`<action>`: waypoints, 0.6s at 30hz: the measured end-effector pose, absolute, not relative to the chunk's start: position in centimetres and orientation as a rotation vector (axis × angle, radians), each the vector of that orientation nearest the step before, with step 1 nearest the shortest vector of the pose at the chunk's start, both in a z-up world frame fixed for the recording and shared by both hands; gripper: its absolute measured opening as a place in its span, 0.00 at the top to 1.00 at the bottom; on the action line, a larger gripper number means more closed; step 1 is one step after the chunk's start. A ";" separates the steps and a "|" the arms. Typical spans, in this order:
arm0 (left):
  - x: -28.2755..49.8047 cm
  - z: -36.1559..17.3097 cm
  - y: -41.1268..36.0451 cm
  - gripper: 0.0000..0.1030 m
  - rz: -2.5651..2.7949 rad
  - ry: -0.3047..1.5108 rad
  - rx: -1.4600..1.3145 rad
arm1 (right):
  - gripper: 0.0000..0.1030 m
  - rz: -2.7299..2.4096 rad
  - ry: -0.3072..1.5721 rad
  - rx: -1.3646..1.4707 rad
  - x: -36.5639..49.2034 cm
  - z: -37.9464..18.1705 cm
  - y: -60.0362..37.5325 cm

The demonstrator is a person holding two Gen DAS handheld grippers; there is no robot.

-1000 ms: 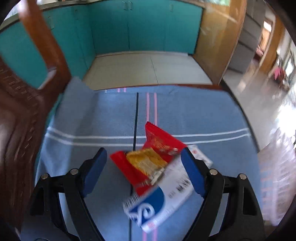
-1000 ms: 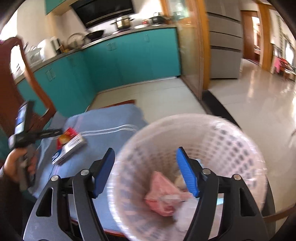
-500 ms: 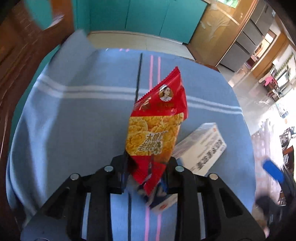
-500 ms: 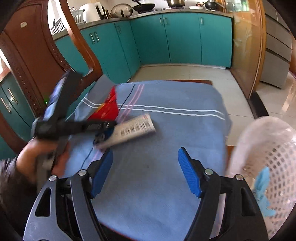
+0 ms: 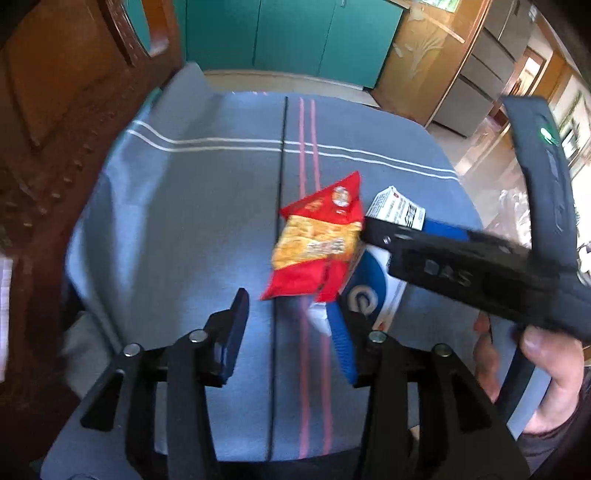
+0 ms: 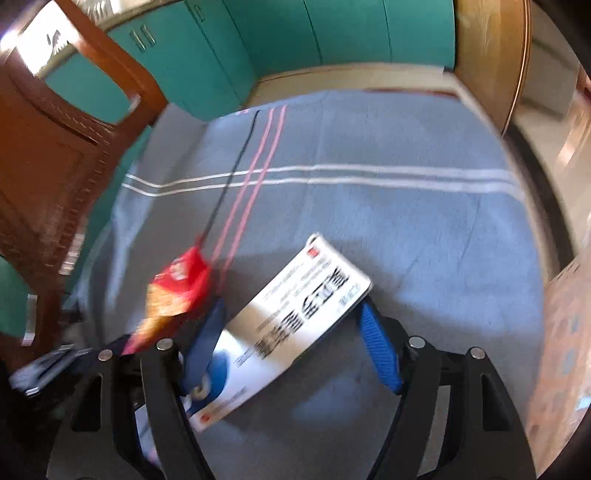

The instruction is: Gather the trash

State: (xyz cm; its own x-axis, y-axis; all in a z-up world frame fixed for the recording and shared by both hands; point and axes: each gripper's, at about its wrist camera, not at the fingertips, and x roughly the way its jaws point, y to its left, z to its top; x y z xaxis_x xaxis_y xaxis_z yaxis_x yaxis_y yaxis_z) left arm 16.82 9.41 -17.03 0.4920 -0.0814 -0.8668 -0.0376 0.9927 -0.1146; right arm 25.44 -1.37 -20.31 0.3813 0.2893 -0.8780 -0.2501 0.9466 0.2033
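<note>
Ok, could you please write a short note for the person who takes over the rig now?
Left claw: open, jaws just opened, nothing between them; red snack packet lies just ahead on the blue cloth.
Right claw: open, astride the white box beside the packet, not yet gripping.
Done: neither item is collected yet.
To do: grip and collect both.

A snack bag [image 5: 317, 243] lies on the cloth [image 5: 177, 221], its right side overlapping a box [image 6: 295, 325]. A chair [image 5: 48, 110] stands left of the cloth, with cabinets [image 5: 288, 33] beyond its far edge. A basket [image 6: 561, 332] sits at the right.
</note>
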 end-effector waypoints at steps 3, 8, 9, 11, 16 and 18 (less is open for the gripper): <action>16.7 -16.3 10.0 0.48 0.004 1.035 -0.099 | 0.40 0.344 1.106 -0.022 25.7 -20.4 -0.6; 16.2 -16.0 11.2 0.47 0.025 1.027 -0.100 | 0.50 0.419 1.086 -0.097 25.4 -20.0 -0.2; 16.2 -16.0 11.4 0.47 0.027 1.028 -0.103 | 0.51 0.433 1.081 -0.124 25.3 -19.9 -0.2; 16.3 -16.0 11.6 0.45 0.030 1.027 -0.109 | 0.51 0.464 1.068 -0.212 24.8 -19.6 -0.2; 16.8 -15.9 11.9 0.35 0.011 1.026 -0.142 | 0.50 0.488 1.045 -0.391 23.6 -19.0 -0.8; 17.7 -16.0 11.7 0.33 -0.004 1.022 -0.153 | 0.46 0.484 1.069 -0.366 23.7 -19.2 -1.4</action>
